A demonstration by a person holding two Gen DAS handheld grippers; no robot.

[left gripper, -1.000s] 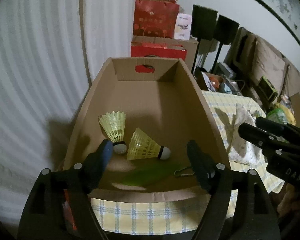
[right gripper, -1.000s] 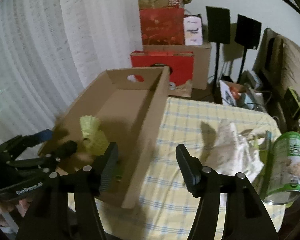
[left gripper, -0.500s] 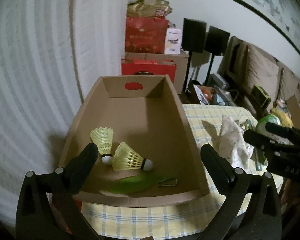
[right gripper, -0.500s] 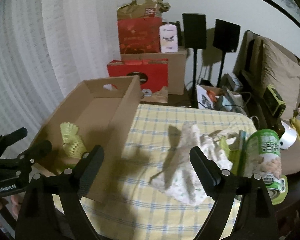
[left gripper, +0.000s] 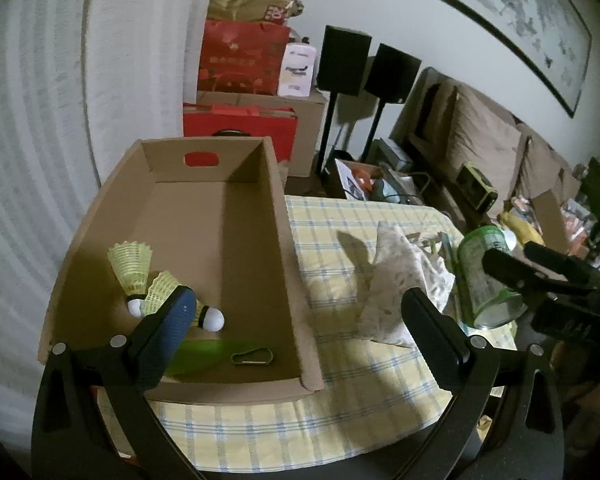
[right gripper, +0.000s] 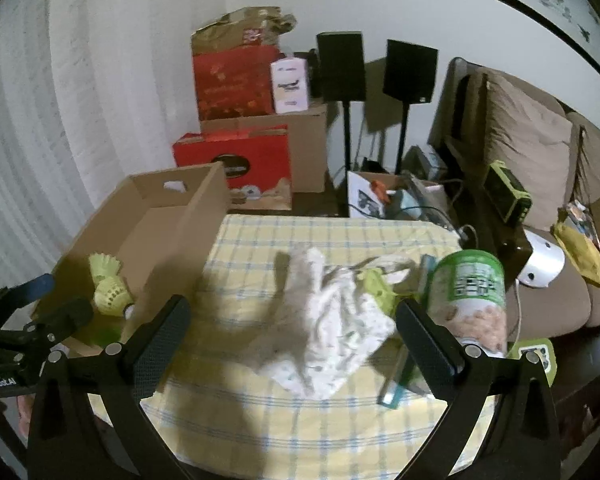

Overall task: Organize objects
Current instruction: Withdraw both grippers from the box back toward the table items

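In the cardboard box (left gripper: 204, 216) at the left, two yellow shuttlecocks (left gripper: 134, 270) lie unmoved. The left gripper (left gripper: 296, 320) has backed off, jaws now spread wide, empty. The right gripper (right gripper: 292, 324), narrower before, is opening over the white cloth (right gripper: 332, 320); the green can (right gripper: 470, 300) stands beside.

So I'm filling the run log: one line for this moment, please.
left gripper: open, empty | right gripper: opening, empty | cardboard box: two shuttlecocks, carabiner | cloth, can: on table
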